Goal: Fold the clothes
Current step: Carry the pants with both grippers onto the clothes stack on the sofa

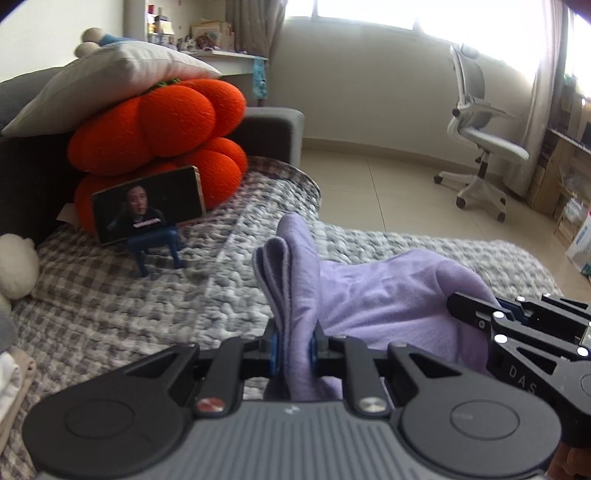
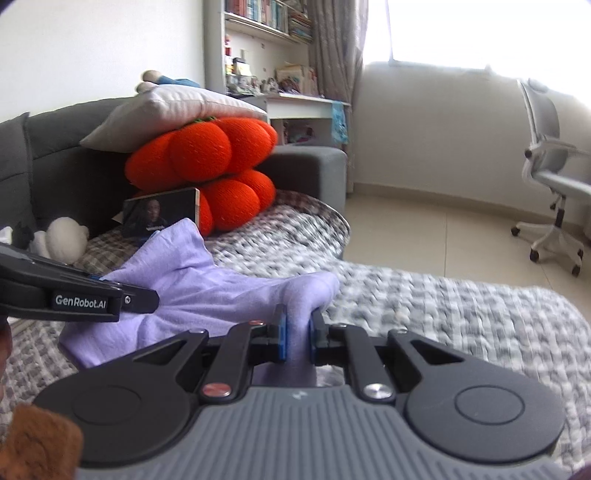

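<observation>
Lilac garment (image 1: 388, 291): we saw it lifted above the grey checked bedspread (image 1: 110, 314), bunched between both grippers, a folded edge standing up past the left one.
Left gripper (image 1: 297, 345): we found its blue pads pressed together on a fold of the lilac cloth, which passed through them and hung below.
Right gripper (image 2: 299, 338): we saw it likewise clamped on a bunched part of the cloth.
Left wrist view only: we could see the phone (image 1: 147, 205) face-on with its screen lit, propped on a small blue stand (image 1: 159, 245), and stacked pale clothes (image 1: 11, 373) at the left edge of the bed.
Right wrist view only: we could see bookshelves (image 2: 262, 18) above a white desk (image 2: 303, 105), and something brown and furry (image 2: 40, 446) in the bottom left corner; the garment hid the phone's lower edge there.
Both views: we noted orange pumpkin cushions (image 1: 162, 125) under a white pillow (image 1: 103, 77) against a dark grey sofa (image 1: 273, 129), a white plush toy (image 2: 68, 234), and a white office chair (image 1: 480, 140) on the tiled floor (image 1: 388, 192).
Each other's gripper: we saw the right one at the right edge of the left view, the left one at the left edge of the right view.
</observation>
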